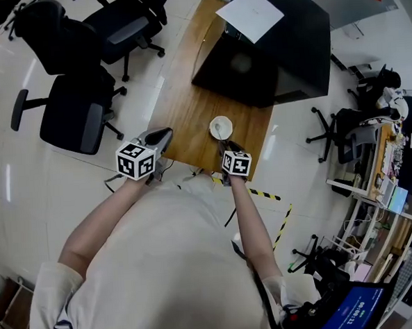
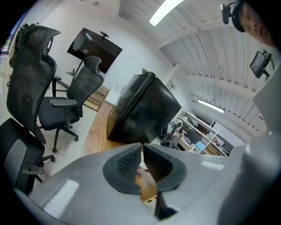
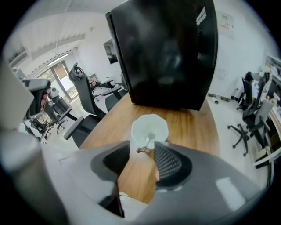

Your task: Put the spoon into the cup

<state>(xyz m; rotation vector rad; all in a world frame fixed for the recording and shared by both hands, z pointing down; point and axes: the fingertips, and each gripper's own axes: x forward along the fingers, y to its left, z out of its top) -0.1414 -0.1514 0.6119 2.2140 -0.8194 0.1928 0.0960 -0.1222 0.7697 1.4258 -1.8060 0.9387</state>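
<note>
Seemingly the placing is done: the spoon [image 3: 148,143] sits in the cup [image 3: 139,126], at twelve o'clock from the right gripper [image 3: 142,147], whose jaws stand parted. The left gripper [image 2: 142,149] is closed on nothing. Next, likely, the right gripper withdraws without knocking the spoon.

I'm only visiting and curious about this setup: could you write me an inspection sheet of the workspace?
Surface: wooden table, mostly bare.
Job's things: white cup near the table's front edge; spoon in it.
Clutter: big black box with a white sheet on top.
Grippers: left gripper shut, empty; right gripper open, at the cup.
Cables: nothing seen.
Surroundings: office chairs, striped floor tape, shelves at right.
</note>
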